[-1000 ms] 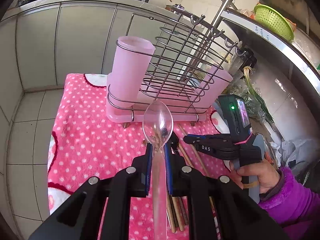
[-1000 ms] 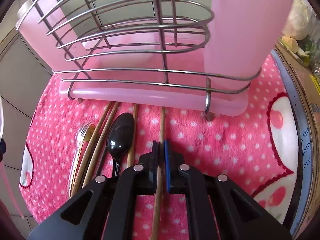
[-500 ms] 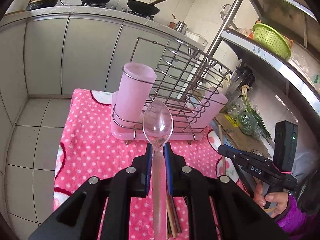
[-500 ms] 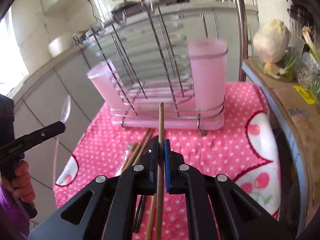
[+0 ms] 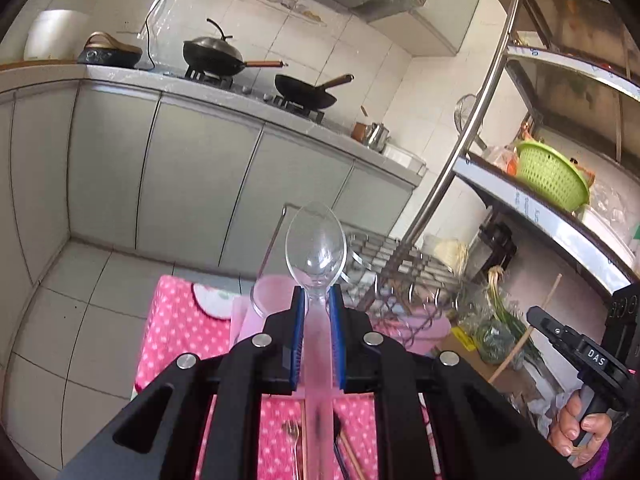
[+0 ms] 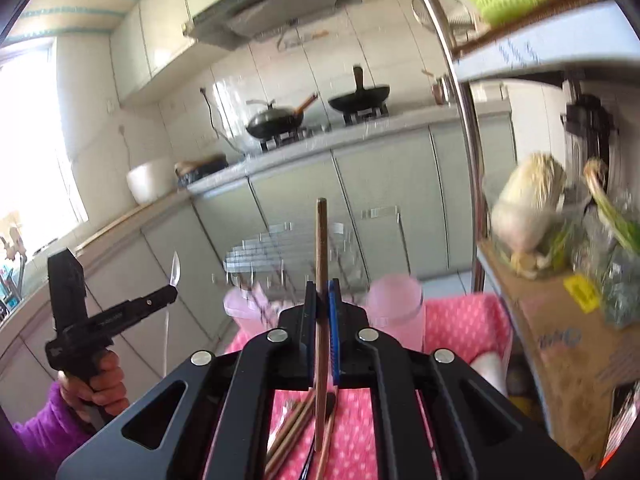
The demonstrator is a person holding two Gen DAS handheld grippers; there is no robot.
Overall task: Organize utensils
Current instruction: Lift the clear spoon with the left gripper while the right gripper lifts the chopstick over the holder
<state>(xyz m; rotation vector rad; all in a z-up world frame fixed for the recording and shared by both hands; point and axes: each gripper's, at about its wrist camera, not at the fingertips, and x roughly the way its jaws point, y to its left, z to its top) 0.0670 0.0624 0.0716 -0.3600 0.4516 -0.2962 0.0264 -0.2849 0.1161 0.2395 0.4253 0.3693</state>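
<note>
My left gripper (image 5: 317, 294) is shut on a clear plastic spoon (image 5: 316, 242), bowl up, raised high above the pink dotted cloth (image 5: 180, 320). My right gripper (image 6: 320, 290) is shut on a brown wooden chopstick (image 6: 321, 240), held upright. The wire rack (image 5: 400, 264) with a pink cup at each end (image 5: 266, 300) (image 6: 394, 300) stands below and ahead of both grippers. Several chopsticks (image 6: 292, 432) and a gold fork (image 5: 293, 436) lie on the cloth below. The right gripper shows in the left wrist view (image 5: 536, 314), the left gripper in the right wrist view (image 6: 172, 290).
A steel shelf post (image 5: 460, 152) rises right of the rack, with a green colander (image 5: 548, 178) on the shelf. Cabbage (image 6: 528, 204), greens and a cardboard box (image 6: 572, 340) sit at the right. Counter with woks (image 5: 216, 56) stands behind.
Both grippers have risen and tilted up with their utensils, so the rack and cloth have dropped low in both views. The right wrist view is motion-blurred.
</note>
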